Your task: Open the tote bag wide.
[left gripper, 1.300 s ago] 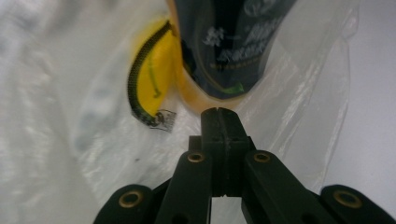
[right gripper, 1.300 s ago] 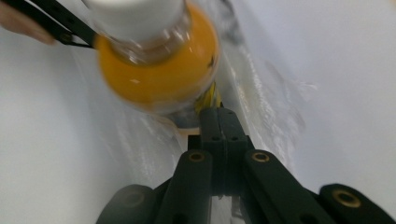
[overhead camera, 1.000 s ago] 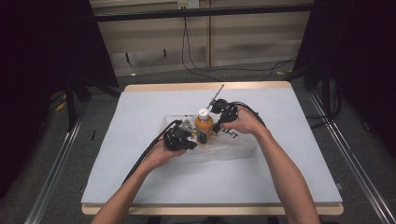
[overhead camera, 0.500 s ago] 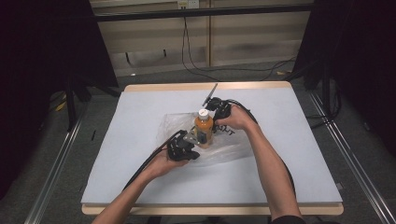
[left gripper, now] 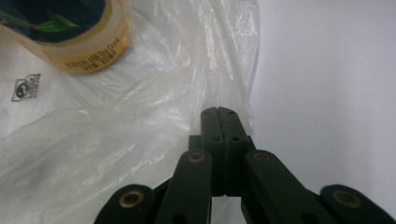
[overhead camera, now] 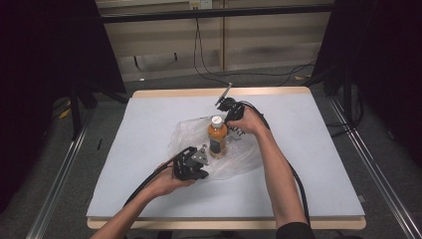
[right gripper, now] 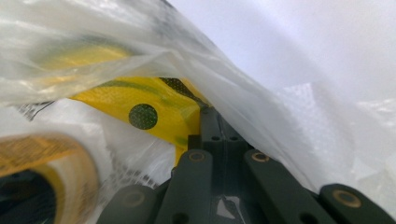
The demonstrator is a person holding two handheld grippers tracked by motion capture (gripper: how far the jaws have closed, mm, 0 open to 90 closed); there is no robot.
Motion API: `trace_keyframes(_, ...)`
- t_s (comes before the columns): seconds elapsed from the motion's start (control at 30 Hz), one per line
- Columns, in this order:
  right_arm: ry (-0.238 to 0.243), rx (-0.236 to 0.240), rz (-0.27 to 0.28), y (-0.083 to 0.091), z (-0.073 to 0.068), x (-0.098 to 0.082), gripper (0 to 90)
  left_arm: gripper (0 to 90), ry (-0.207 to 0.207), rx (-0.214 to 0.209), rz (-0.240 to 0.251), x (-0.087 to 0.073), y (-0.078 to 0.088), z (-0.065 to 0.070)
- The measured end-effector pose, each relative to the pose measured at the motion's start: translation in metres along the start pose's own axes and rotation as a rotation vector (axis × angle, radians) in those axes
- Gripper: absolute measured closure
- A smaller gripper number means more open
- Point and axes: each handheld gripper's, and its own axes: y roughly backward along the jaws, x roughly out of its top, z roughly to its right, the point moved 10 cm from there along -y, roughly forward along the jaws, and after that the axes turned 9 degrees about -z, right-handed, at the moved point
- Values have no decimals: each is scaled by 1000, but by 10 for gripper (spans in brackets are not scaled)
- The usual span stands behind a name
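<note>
High view: orange drink bottle (overhead camera: 217, 137) upright on clear plastic bag (overhead camera: 249, 158), mid-table (overhead camera: 149, 129). Left gripper (overhead camera: 199, 158) at bag's near-left edge, right gripper (overhead camera: 230, 117) at far edge; likely stretching bag mouth around bottle.

Left gripper view: jaws together, pinching bag film (left gripper: 140, 116); bottle base (left gripper: 74, 42) ahead, upper left, apart from tips.

Right gripper view: jaws together on bag (right gripper: 243, 88), yellow print (right gripper: 149, 112) just ahead; bottle (right gripper: 46, 163) blurred, lower left, beside jaws.

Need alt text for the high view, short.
A person at a pale table holds a claw in each hand, both shut on the edges of a clear plastic bag around an upright orange drink bottle. The left claw grips the near edge, the right claw the far edge.
</note>
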Motion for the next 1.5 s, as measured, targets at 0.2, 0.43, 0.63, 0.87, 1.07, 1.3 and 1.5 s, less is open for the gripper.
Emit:
trace_keyframes(0.2, -33, -48, 36, 0, 13, 7, 900, 900, 15, -29, 7, -6, 2, -4)
trace_keyframes(0.43, -43, -73, 41, 0, 18, 8, 900, 900, 38, -36, 20, -9, 3, -10)
trace_keyframes(0.63, -7, -51, 47, 1, 5, 7, 900, 900, 110, -44, 78, -5, 1, -21)
trace_keyframes(0.87, 5, -32, 113, 15, -9, 10, 900, 900, 121, -28, 128, -4, 7, -24)
trace_keyframes(1.07, -41, -5, 211, 47, -16, 6, 900, 900, 165, -44, 215, -1, 15, -31)
trace_keyframes(1.3, -12, -11, 262, 68, -29, 0, 900, 900, 214, -15, 307, 3, 31, -39)
trace_keyframes(1.5, 2, 12, 368, 91, -34, -11, 900, 900, 238, -7, 392, 6, 39, -42)
